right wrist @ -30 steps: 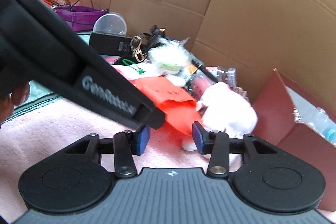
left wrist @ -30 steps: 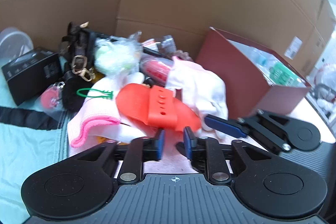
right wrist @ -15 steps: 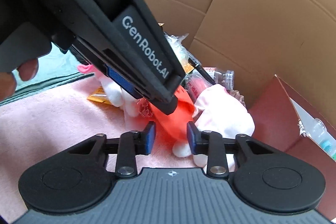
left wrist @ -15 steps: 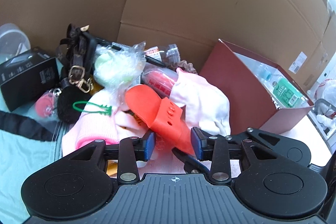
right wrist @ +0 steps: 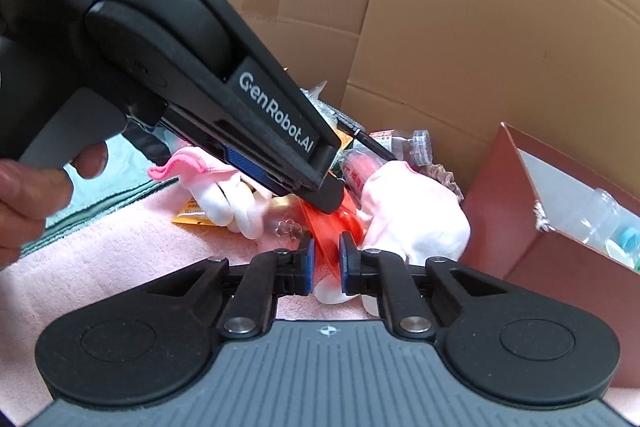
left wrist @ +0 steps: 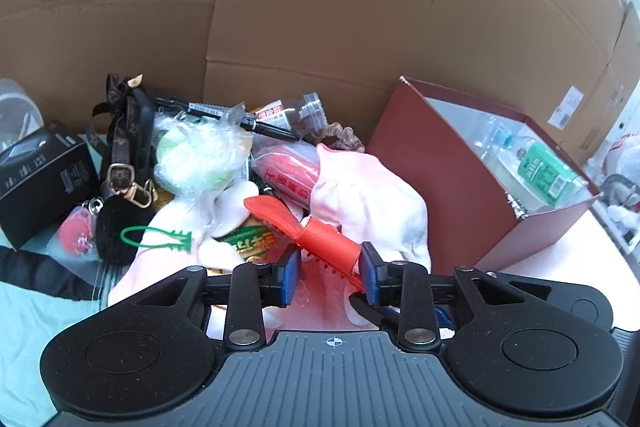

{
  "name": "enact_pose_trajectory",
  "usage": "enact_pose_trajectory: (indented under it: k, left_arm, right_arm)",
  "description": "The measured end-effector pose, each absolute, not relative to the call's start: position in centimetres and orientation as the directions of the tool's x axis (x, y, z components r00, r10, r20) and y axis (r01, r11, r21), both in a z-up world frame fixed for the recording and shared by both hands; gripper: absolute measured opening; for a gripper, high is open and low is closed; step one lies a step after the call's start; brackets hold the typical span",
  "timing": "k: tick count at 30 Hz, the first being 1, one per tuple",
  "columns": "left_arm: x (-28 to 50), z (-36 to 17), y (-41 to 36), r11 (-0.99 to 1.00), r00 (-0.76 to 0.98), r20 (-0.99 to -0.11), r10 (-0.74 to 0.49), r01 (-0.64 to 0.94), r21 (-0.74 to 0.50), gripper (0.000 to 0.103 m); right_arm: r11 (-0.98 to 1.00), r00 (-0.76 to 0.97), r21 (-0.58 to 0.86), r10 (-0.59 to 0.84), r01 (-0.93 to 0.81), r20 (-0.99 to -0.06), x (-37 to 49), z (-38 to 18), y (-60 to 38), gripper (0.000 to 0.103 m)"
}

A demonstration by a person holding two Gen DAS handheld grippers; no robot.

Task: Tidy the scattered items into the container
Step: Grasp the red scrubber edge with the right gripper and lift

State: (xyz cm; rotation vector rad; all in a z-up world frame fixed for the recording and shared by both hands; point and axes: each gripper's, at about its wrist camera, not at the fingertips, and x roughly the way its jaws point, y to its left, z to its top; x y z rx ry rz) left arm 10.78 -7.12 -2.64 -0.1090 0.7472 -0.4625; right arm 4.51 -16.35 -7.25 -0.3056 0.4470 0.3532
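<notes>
An orange rubber brush with a strap point(left wrist: 316, 235) lies tilted on edge over a pile of items. My left gripper point(left wrist: 329, 271) is open, its blue pads on either side of the brush. My right gripper point(right wrist: 325, 259) is shut on the brush's lower edge point(right wrist: 328, 227). The left gripper's body point(right wrist: 224, 99) fills the upper left of the right wrist view. The dark red box point(left wrist: 472, 187), the container, stands open at the right with bottles inside point(left wrist: 540, 171); it also shows in the right wrist view point(right wrist: 520, 211).
The pile holds pink-white gloves point(left wrist: 372, 195), a bagged green-white item point(left wrist: 196, 159), a red packet point(left wrist: 288, 175), a black marker point(left wrist: 240, 119), a brown strap point(left wrist: 120, 147), a black pompom point(left wrist: 116, 227), a black box point(left wrist: 44, 175). Cardboard walls point(left wrist: 320, 7) stand behind.
The orange brush has been turned from flat onto its edge. My right gripper has closed on it. My left gripper has opened wider around it.
</notes>
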Motion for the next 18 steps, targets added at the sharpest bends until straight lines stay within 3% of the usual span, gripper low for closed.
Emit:
enact_pose_trajectory:
  k: [1,3,4,5,10,18]
  left_arm:
    - [11.1,-2.8,-7.4,0.897,0.637,-0.636,-0.437,0.362,-0.254,0.057]
    - [11.6,-3.2,-7.8,0.900,0.631,-0.646,-0.429,0.360,-0.246,0.053]
    - [11.8,-3.4,-8.0,0.901,0.632,-0.648,-0.426,0.360,-0.241,0.047]
    - [11.9,-3.5,-8.1,0.902,0.632,-0.650,-0.423,0.360,-0.238,0.033]
    - [10.9,-2.9,-7.7,0.910,0.654,-0.639,-0.405,0.355,-0.214,0.026]
    - [7.9,-0.3,-6.5,0.924,0.706,-0.600,-0.377,0.332,-0.189,0.024]
  right_arm:
    - [0.898,0.846,-0.210,0.255,-0.387,-0.468,4.7,-7.3,-16.4,0.014]
    - [0.903,0.849,-0.206,0.248,-0.377,-0.467,5.1,-7.4,-16.3,0.014]
    - [0.904,0.849,-0.204,0.248,-0.375,-0.466,5.3,-7.5,-16.3,0.014]
    - [0.906,0.851,-0.205,0.242,-0.371,-0.467,5.5,-7.5,-16.2,0.015]
    - [0.902,0.839,-0.186,0.264,-0.390,-0.475,5.8,-7.4,-16.1,0.014]
    - [0.872,0.829,-0.177,0.345,-0.457,-0.440,3.4,-5.7,-15.3,0.011]
